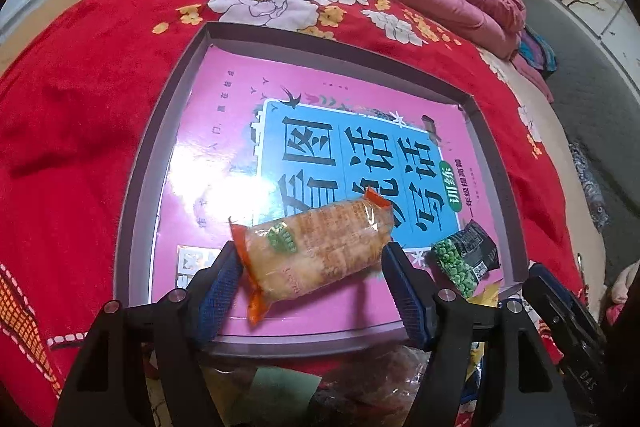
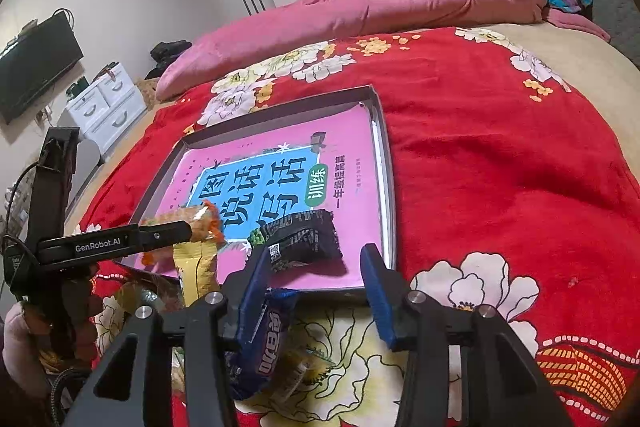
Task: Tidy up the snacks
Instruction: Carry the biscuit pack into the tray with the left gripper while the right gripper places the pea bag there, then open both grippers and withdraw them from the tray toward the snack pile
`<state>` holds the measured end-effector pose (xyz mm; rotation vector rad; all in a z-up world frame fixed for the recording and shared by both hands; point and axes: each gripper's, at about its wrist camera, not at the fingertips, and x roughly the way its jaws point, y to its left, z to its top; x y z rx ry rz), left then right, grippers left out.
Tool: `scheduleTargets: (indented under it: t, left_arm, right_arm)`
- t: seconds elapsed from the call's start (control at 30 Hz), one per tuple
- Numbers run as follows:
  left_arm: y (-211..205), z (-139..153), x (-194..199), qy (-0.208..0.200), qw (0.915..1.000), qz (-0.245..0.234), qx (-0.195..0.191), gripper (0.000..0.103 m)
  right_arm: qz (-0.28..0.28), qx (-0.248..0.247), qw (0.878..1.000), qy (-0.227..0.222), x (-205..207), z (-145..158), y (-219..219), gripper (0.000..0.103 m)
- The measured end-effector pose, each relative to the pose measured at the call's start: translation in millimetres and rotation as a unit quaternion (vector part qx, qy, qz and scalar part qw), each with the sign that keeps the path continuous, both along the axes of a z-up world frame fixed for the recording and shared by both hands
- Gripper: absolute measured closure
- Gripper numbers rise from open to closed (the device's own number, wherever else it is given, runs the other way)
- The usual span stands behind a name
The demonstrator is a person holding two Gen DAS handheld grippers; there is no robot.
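Two grippers work over the tray. The left gripper clamps an orange-ended cracker pack between its blue pads, held above the tray's near edge. The right gripper stands open, empty, with the green pea packet lying in the tray at its twelve o'clock. Best practice: lower the crackers flat at nine o'clock of the peas, clear of the rim, before releasing. More snacks wait at six o'clock.

Snacks laid in a tray on a bed

A cracker pack is held over the tray; the pea packet lies at its right.
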<state>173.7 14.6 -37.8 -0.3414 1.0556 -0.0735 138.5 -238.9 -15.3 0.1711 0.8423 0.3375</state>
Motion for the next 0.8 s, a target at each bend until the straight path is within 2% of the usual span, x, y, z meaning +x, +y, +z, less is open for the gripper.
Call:
scheduleTargets:
  t: [0.3,0.57,0.8]
  left_arm:
    - [7,17,-10,-0.022,0.9997,0.006,-0.011,0.029]
    - [14,29,-26,-0.036,0.9991,0.008,-0.02,0.026]
    - [22,40,-41,-0.053,0.9985,0.014,-0.01,0.025]
  right_arm:
    - [-0.004,0.016,1.0,-0.021,-4,8,-4,0.043]
    - [0.0,0.025,0.999,-0.033,-9,15,-5,0.039]
    - [0.005,0.023,0.999,-0.042,-14,18,-3,0.035]
